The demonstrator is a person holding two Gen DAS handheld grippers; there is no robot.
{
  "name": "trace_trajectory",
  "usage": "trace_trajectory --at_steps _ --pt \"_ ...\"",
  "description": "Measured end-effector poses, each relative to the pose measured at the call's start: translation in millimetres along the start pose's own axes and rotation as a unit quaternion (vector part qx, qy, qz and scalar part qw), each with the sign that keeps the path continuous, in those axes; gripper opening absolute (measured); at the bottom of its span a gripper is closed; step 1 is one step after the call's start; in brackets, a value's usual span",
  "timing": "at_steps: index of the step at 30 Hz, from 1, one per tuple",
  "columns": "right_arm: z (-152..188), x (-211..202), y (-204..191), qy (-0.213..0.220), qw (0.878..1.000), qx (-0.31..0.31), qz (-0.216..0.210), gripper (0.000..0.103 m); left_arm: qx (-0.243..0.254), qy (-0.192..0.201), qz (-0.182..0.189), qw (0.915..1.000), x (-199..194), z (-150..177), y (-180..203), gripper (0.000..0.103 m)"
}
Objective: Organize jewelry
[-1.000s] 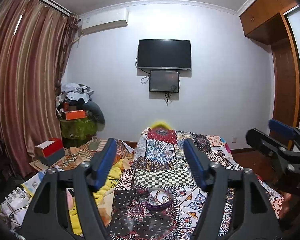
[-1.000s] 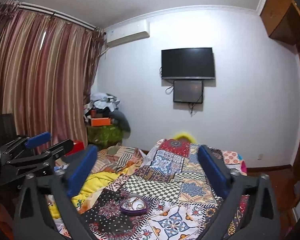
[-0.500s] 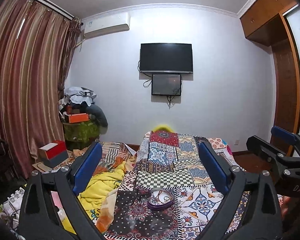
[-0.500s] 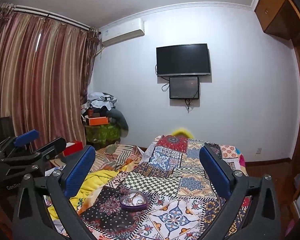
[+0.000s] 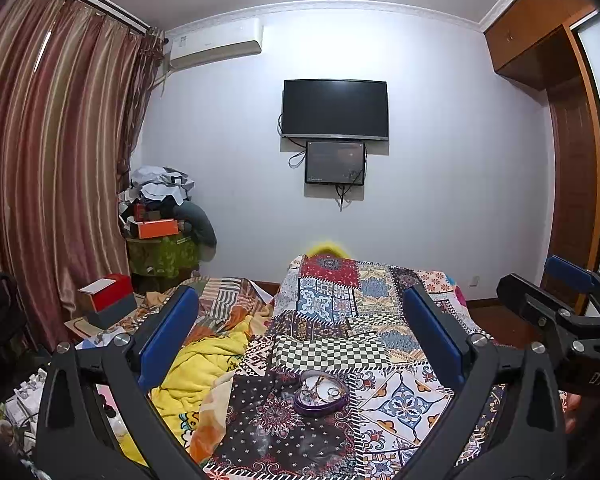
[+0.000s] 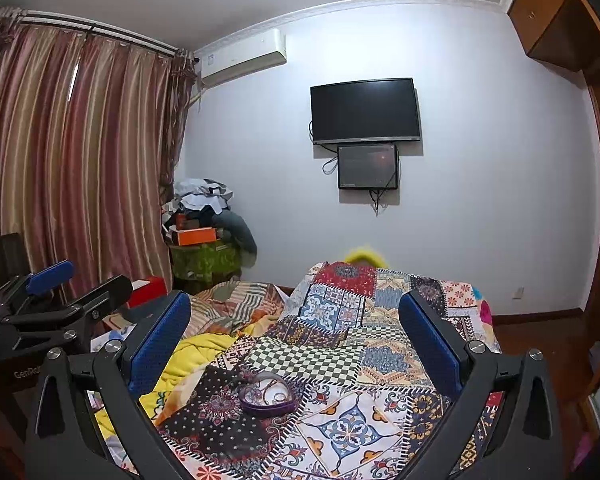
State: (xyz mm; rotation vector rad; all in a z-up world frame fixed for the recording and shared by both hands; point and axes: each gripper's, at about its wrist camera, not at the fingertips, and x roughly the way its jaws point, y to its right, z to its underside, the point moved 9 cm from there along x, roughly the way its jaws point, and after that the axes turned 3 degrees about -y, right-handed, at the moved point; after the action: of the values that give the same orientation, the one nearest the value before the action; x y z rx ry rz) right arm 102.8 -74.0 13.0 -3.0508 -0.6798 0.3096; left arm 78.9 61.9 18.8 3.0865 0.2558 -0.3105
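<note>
A purple heart-shaped jewelry tray (image 5: 320, 394) holding several small rings and chains lies on the patchwork bedspread (image 5: 340, 320), low in the middle of the left wrist view. The same tray (image 6: 265, 394) shows in the right wrist view. My left gripper (image 5: 300, 328) hovers above the bed, open wide, with nothing between its blue pads. My right gripper (image 6: 296, 328) is also open and empty, held above the tray. Each gripper shows in the other's view: the right one (image 5: 560, 300) at the right edge, the left one (image 6: 60, 292) at the left edge.
A yellow blanket (image 5: 204, 376) is bunched on the bed's left side. A red and grey box (image 5: 108, 304) and clutter sit by the striped curtains (image 5: 52, 180). A pile of clothes and boxes (image 5: 160, 216) fills the corner. A wooden wardrobe (image 5: 560, 160) stands right.
Both grippers have opened wider over the last second. The views have shifted slightly, and the tray stays where it was on the bed.
</note>
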Motion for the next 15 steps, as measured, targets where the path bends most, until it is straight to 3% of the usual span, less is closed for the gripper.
trace_trajectory --at_steps 15 --pt "0.2 0.2 -1.3 -0.007 1.000 -0.002 0.000 0.103 -0.002 -0.003 -0.007 1.0000 3.4 1.1 0.2 0.102"
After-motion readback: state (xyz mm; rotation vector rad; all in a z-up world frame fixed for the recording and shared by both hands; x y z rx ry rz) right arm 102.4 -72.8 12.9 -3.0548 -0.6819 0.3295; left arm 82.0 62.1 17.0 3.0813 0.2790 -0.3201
